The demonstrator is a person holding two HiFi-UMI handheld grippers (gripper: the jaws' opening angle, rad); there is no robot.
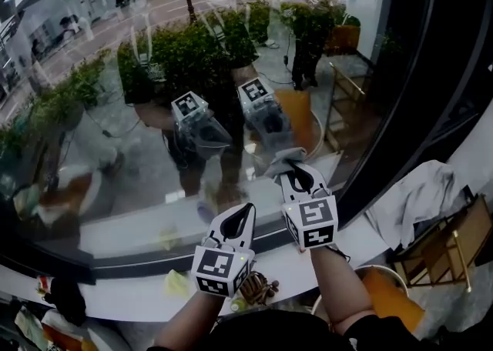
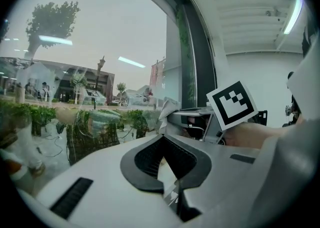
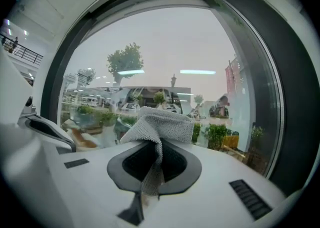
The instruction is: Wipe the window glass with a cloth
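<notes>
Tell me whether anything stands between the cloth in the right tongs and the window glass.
Nothing visible does. The cloth, pinched in the right tongs, points straight at bare window glass.

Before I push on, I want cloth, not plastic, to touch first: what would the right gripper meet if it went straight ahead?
The window glass, probably; the grey cloth pinched in the right gripper juts past its tips, so it should touch first. Depth is unclear.
</notes>
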